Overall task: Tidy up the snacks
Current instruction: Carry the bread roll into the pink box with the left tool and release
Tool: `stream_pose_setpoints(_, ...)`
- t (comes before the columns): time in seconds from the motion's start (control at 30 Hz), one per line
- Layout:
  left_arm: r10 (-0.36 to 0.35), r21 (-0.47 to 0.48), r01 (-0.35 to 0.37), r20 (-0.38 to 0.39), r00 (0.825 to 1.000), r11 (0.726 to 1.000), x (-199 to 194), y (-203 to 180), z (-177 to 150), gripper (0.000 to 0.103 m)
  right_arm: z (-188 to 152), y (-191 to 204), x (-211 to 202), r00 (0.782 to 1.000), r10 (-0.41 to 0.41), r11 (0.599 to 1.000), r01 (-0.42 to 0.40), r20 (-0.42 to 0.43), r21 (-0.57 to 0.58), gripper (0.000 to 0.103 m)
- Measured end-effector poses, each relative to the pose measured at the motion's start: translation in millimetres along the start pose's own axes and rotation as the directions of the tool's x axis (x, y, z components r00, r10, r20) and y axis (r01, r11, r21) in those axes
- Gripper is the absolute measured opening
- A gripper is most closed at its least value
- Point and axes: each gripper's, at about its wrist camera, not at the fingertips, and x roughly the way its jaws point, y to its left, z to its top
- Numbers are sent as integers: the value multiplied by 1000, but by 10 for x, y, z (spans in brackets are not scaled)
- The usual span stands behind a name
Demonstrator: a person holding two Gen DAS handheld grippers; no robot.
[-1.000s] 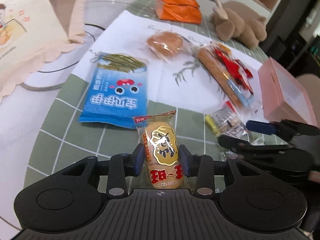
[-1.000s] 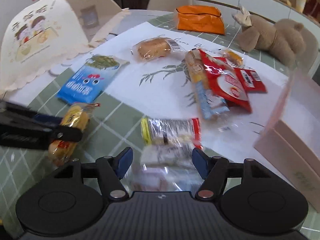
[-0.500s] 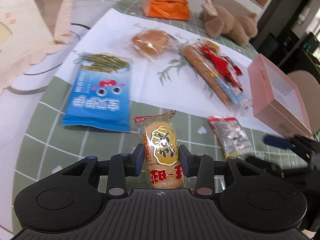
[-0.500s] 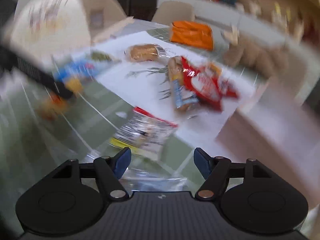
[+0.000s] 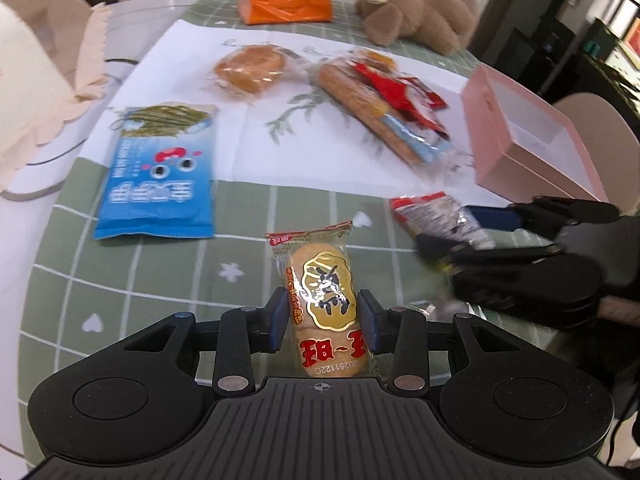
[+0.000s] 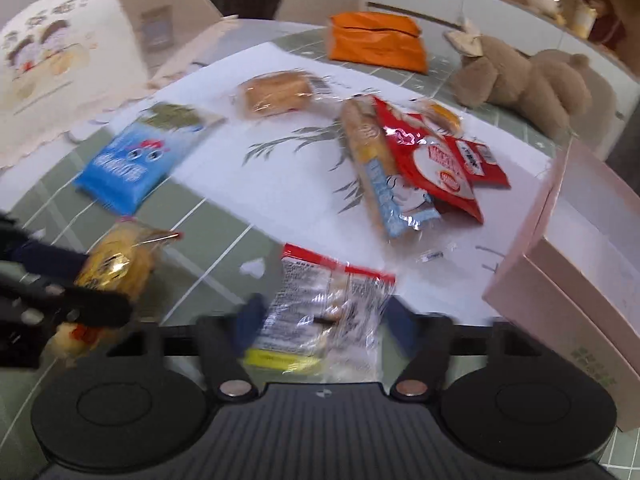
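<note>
My left gripper (image 5: 322,320) is shut on a yellow rice-cracker pack (image 5: 326,300) with red characters, held above the green checked table; the pack also shows at the left of the right wrist view (image 6: 116,268). My right gripper (image 6: 322,322) straddles a clear snack packet with a red top edge (image 6: 320,312), its blue pads at the packet's sides; the frame is blurred and contact is unclear. That packet also shows in the left wrist view (image 5: 436,216) between the right gripper's fingers (image 5: 496,218). An open pink box (image 6: 580,264) stands at the right.
On the white mat (image 6: 280,184) lie a blue seaweed bag (image 6: 132,164), a wrapped bun (image 6: 276,94), a long biscuit pack (image 6: 376,168) and red packets (image 6: 436,164). An orange pouch (image 6: 376,40) and a plush toy (image 6: 520,76) lie at the back. A cream cover (image 6: 56,60) stands far left.
My right gripper swung out and came back over the clear packet, which now lies between its fingers. My left gripper kept hold of the cracker pack and shifted a little.
</note>
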Motion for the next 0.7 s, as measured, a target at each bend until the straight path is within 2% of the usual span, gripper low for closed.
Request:
stream_pose_setpoints(0.07, -30, 29, 30, -10, 1000, 999, 18, -99, -6, 42, -65, -153, -159, 1000, 6, 999, -7, 16, 41, 50)
stream_pose_setpoints(0.17, -113, 66, 115, -33, 993, 991, 53, -298, 1, 42, -233, -464, -491, 999, 11, 992, -17, 48, 126, 49)
stream_pose_setpoints(0.3, -243, 117, 247, -53, 969, 962, 43, -635, 163, 42, -513, -946, -994, 997, -21, 967, 3, 69, 255, 49)
stream_pose_setpoints(0.37, -307, 163, 311, -50, 950, 936, 10, -848, 359, 42, -655, -1104, -1212, 994, -73, 955, 46, 83, 293, 49)
stream_pose_setpoints(0.47, -359, 249, 347, 3, 933, 904, -44, -1231, 819, 42, -807, -1236, -1399, 983, -148, 937, 105, 107, 333, 49)
stream_pose_setpoints(0.53, -419, 270, 390, 54, 907, 880, 0, -1468, 1169, 42, -865, -1318, -1479, 977, -171, 921, 113, 127, 374, 49)
stream_pose_setpoints(0.6, -465, 264, 437, 50, 884, 860, 204, -1659, 1454, 43, -893, -1381, -1497, 973, -186, 908, 117, 135, 402, 49)
stream_pose_setpoints(0.63, -471, 249, 449, 33, 882, 858, 358, -1733, 1574, 43, -882, -1398, -1477, 973, -191, 903, 122, 131, 412, 49)
stream_pose_setpoints(0.7, -457, 227, 439, 34, 889, 869, 700, -1853, 1746, 43, -850, -1419, -1450, 971, -199, 901, 128, 133, 414, 49)
